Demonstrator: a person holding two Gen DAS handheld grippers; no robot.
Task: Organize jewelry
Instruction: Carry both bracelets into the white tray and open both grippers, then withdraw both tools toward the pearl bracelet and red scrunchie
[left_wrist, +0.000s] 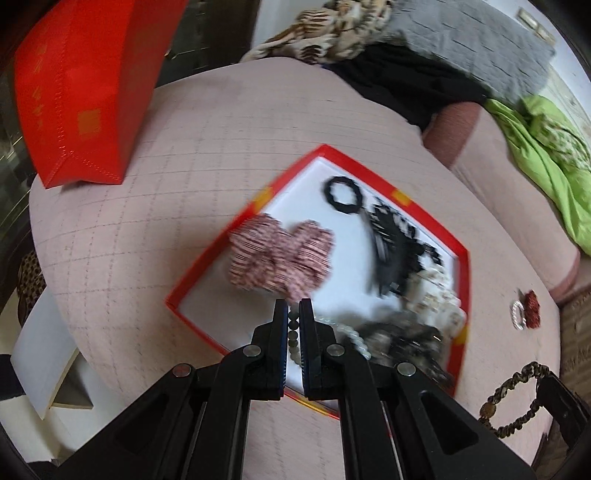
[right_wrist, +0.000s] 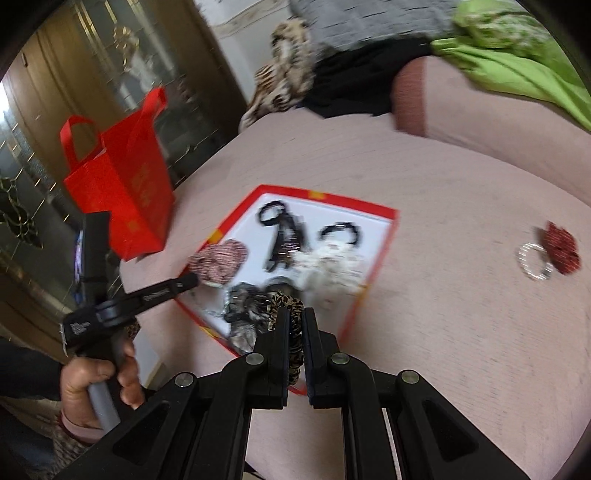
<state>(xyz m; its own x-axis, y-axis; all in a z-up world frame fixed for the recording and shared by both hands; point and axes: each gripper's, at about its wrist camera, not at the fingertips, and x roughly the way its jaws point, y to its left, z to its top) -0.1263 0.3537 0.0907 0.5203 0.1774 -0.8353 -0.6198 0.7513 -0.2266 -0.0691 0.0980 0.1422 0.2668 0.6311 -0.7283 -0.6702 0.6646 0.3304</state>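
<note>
While your left gripper (left_wrist: 294, 308) is clenched on a string of dark beads (left_wrist: 293, 326), it sits over the near corner of the red box (left_wrist: 463, 273). Your right gripper (right_wrist: 295, 317) is clamped on a leopard scrunchie (right_wrist: 291, 332) at the box's near edge. Inside the box: a pink striped scrunchie (left_wrist: 280, 254) by the left edge, a black ring (left_wrist: 341, 194) toward the far corner, black pieces (left_wrist: 395, 251) mid-box, a white pile (left_wrist: 439, 291) and a pearl strand (left_wrist: 351, 334) near the right edge, and a dark grey scrunchie (right_wrist: 243, 310) just beside your right tips. Outside the box, on the pink cushion (right_wrist: 461, 332), a silver ring (right_wrist: 533, 264) touches a red scrunchie (right_wrist: 559, 245) toward the right edge. A red bag (right_wrist: 125, 199) stands at the far left corner. Blurry frames, details soft.
</note>
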